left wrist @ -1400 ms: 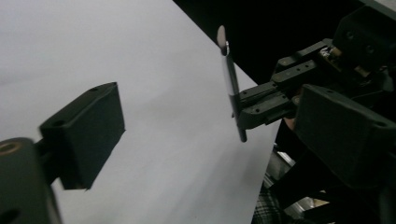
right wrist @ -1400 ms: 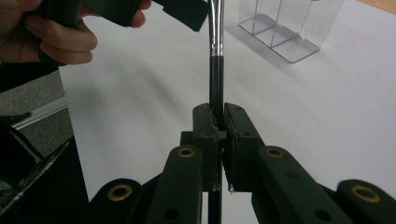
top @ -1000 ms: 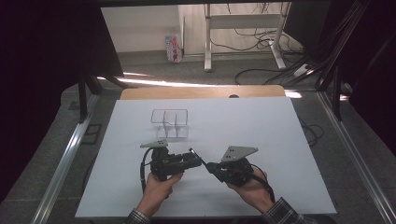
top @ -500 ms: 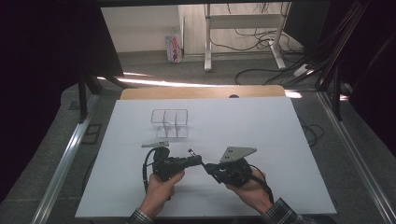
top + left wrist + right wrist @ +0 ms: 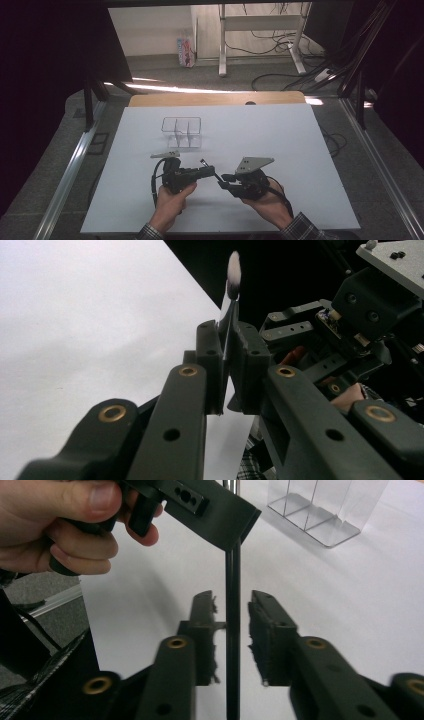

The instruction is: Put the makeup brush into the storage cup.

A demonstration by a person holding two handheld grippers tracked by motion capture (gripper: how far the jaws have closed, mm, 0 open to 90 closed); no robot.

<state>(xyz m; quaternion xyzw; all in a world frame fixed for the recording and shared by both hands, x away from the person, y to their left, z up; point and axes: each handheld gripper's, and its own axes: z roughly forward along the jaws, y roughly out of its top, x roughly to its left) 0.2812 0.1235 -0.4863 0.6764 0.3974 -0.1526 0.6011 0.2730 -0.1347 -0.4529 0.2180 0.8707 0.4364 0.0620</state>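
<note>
Left claw [image 5: 227, 365] clamps brush [image 5: 233, 275]; right claw [image 5: 232, 625] opening, brush between; clear organizer [image 5: 181, 132] near.

Black brush [image 5: 233, 630], white table [image 5: 280, 145]

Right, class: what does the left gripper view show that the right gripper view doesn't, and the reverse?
Left gripper view: the brush with its pale tip, and the left tongs shut on it. Right gripper view: the clear box, a hand, and the right tongs, which have just been opening, with the black handle between them. Both: the brush and the white table.
</note>
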